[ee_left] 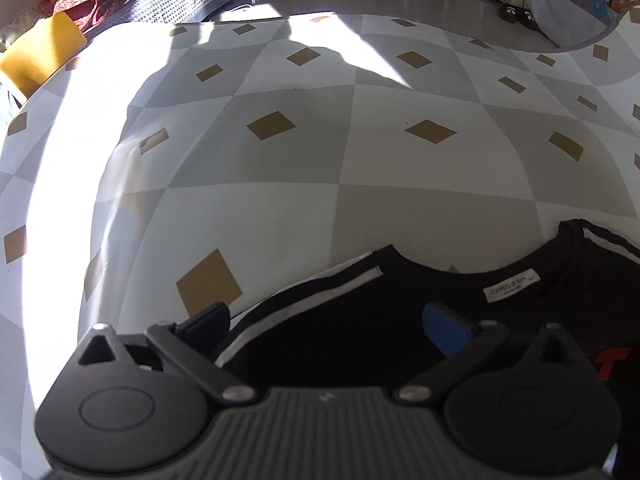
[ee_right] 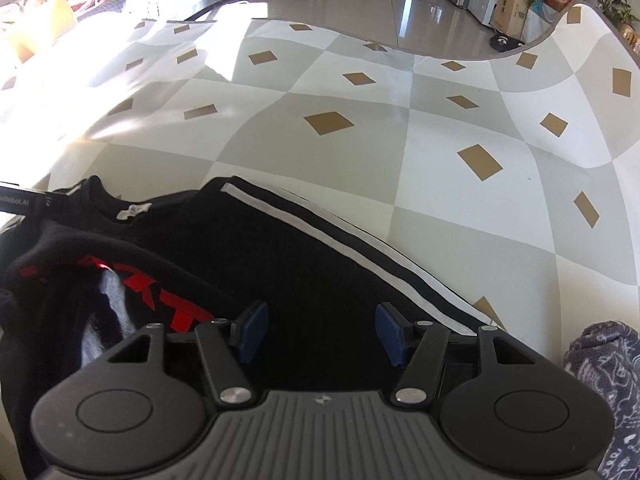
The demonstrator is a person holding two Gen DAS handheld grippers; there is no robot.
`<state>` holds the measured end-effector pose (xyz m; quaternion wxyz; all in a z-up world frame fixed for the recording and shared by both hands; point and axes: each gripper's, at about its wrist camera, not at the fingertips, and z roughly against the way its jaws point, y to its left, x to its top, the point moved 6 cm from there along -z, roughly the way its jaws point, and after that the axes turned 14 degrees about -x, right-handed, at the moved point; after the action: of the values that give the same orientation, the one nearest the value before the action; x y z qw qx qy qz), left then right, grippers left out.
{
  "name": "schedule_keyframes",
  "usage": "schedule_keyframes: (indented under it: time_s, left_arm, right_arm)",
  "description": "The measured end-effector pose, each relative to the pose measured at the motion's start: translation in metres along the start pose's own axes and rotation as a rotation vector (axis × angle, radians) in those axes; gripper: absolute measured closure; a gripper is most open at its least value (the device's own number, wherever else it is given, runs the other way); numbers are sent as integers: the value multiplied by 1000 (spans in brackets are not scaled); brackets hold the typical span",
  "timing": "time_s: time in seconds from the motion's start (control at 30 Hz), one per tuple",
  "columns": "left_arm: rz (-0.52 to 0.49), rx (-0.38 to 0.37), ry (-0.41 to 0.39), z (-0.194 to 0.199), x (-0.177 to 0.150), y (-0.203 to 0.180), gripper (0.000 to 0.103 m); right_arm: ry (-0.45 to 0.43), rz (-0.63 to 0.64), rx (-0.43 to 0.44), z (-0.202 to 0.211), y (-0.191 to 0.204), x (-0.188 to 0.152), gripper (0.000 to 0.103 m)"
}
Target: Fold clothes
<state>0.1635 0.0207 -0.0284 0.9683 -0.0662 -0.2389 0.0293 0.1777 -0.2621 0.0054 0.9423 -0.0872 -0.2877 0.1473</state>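
Checkered desk (ee_left: 280, 152) takes up most of the view, black shirt (ee_right: 280, 248) with white stripes lies flat at its near edge. Left tongs (ee_left: 326, 326) and right tongs (ee_right: 320, 330) both spread wide over it, gripping nothing.

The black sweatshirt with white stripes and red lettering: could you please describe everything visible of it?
The black sweatshirt with white stripes and red lettering lies front-up and rumpled on the checked grey-and-white cloth. It looks like soft knit, with a round collar, a white neck label and a white stripe along each shoulder. Both the left gripper and the right gripper are open over it, gripping nothing.
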Motion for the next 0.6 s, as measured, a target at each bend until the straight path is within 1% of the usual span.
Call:
schedule_keyframes:
  time_s: [0.17, 0.3, 0.43, 0.6]
  left_arm:
    - [-18, -42, 57, -7, -8, -16, 0]
    - [5, -59, 86, -11, -12, -13, 0]
    - [28, -78, 110, -16, -14, -9, 0]
    - [5, -77, 120, -21, -12, -12, 0]
  right_arm:
    - [-45, -51, 71, 3, 19, 16, 46]
    - [-61, -71, 105, -2, 35, 25, 46]
    - [-72, -35, 110, -8, 53, 29, 46]
    - [-86, 18, 111, -17, 77, 33, 46]
